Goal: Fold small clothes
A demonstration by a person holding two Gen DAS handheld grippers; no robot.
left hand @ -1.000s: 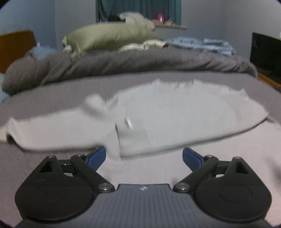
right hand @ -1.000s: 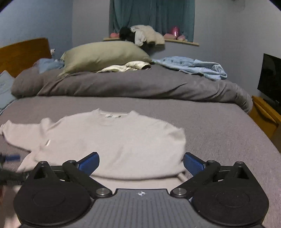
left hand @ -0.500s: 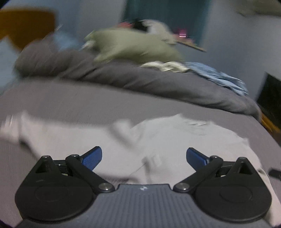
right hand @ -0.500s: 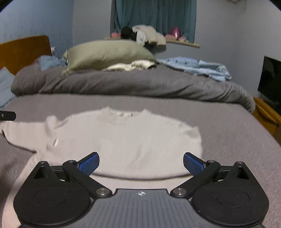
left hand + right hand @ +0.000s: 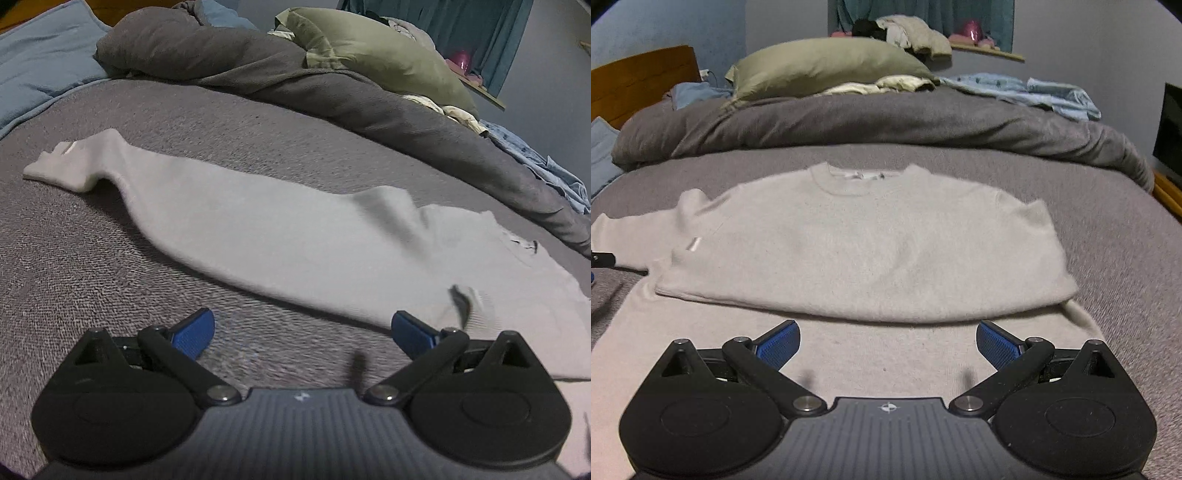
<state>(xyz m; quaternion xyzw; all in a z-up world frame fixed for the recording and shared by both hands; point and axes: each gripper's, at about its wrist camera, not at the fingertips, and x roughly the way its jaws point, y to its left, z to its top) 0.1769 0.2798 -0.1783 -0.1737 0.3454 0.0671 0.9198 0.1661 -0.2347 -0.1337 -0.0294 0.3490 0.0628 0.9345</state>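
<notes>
Both fingers spread, empty: left gripper (image 5: 301, 330) fingers before sweater (image 5: 295, 240) sleeve; right gripper (image 5: 886, 343) fingers over its hem, on bed (image 5: 1108, 229).

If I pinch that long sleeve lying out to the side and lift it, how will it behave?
The sleeve is soft knit with a hump near the shoulder, so it will probably droop limply. It looks light, and may tug the sweater along the bedspread.

Dim room: grey bed (image 5: 1108, 229), rumpled duvet (image 5: 886, 118), green pillow (image 5: 827, 66) far ahead; teal curtain (image 5: 979, 14), blue-grey walls (image 5: 1089, 37).
</notes>
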